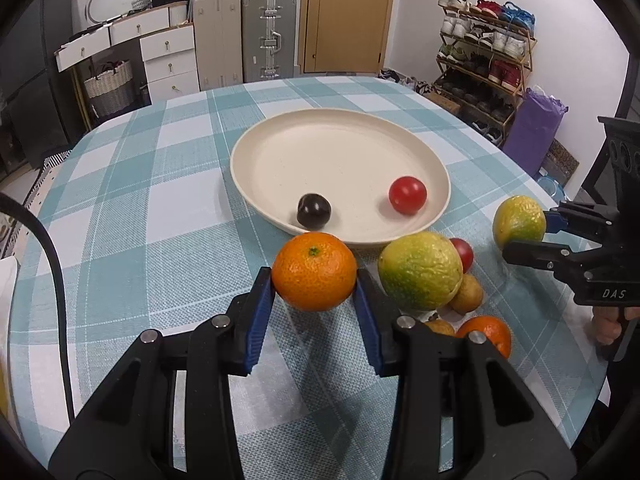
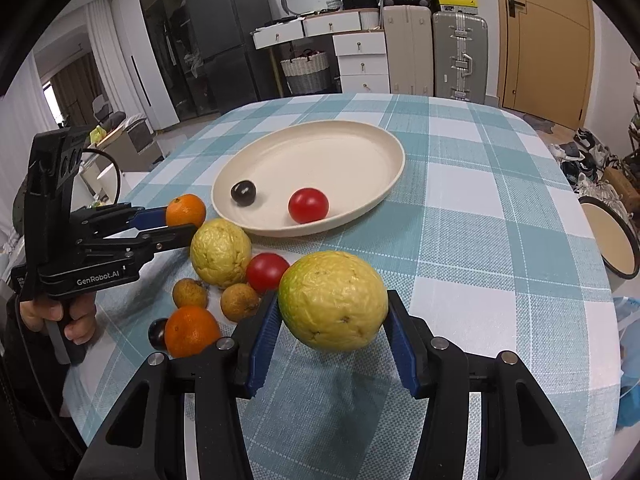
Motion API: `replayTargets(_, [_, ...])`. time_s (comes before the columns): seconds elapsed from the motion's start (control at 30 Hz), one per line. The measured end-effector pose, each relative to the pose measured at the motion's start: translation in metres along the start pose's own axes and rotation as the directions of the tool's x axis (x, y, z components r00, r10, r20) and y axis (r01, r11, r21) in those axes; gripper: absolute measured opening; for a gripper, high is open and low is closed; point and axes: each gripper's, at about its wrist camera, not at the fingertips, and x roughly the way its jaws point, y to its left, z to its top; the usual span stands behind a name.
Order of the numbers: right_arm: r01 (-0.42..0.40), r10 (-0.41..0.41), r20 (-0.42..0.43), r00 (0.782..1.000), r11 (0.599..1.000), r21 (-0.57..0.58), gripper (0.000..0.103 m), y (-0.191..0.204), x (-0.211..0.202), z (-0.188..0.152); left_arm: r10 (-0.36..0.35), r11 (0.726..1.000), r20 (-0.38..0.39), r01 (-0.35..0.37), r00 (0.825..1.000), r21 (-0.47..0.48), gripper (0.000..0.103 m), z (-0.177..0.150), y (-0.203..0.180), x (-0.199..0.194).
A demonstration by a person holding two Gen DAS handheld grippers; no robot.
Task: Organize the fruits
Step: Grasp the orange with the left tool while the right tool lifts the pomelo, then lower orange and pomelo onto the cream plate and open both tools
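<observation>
My left gripper (image 1: pixel 314 280) is shut on an orange tangerine (image 1: pixel 314 270) held just above the cloth, near the cream plate's (image 1: pixel 280 152) front rim; it also shows in the right wrist view (image 2: pixel 176 224). My right gripper (image 2: pixel 333 312) is shut on a yellow-green guava (image 2: pixel 333 300), lifted off the table; it shows at the right of the left wrist view (image 1: pixel 519 222). The plate (image 2: pixel 360 148) holds a red tomato (image 2: pixel 308 205) and a dark plum (image 2: pixel 243 192). A second guava (image 2: pixel 220 252), a tomato (image 2: pixel 266 272), another tangerine (image 2: pixel 191 330), two brown longans (image 2: pixel 239 302) and a dark plum (image 2: pixel 157 333) lie on the cloth.
The table carries a teal and white checked cloth (image 2: pixel 480 200). A round cream stool (image 2: pixel 616 236) stands off its right edge. Suitcases (image 2: pixel 460 56), white drawers (image 2: pixel 360 56) and a shoe rack (image 1: pixel 484 64) stand beyond the far edge.
</observation>
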Motion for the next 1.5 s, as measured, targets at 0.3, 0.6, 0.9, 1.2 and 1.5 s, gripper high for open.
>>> replayTargets(0.3, [0.007,-0.008,0.057,0.998,1.0,0.02,0.052,0.001,0.0,0.022,0.012,1.0,0.08,-0.01,0.997,-0.019,0.037,0.019,0.007,-0.014])
replayTargets(0.6, [0.0,0.0,0.07,0.998,1.0,0.005,0.052,0.006,0.009,0.045,0.027,1.0,0.122,-0.025,0.992,-0.018,0.037,0.045,0.008,-0.007])
replayTargets(0.9, [-0.009,0.007,0.083,0.997,1.0,0.026,0.052,0.001,0.02,0.066,0.032,0.999,0.131,-0.03,0.991,-0.021,0.037,0.066,0.011,0.009])
replayTargets(1.2, [-0.015,0.011,0.083,0.996,0.999,0.051,0.052,-0.007,0.041,0.08,0.034,0.999,0.104,-0.033,0.994,-0.009,0.037,0.074,0.012,0.035])
replayTargets(1.5, [-0.01,0.006,0.066,0.998,0.998,0.064,0.052,-0.012,0.065,0.088,0.025,0.999,0.073,-0.023,0.997,-0.027,0.037,0.079,0.02,0.059])
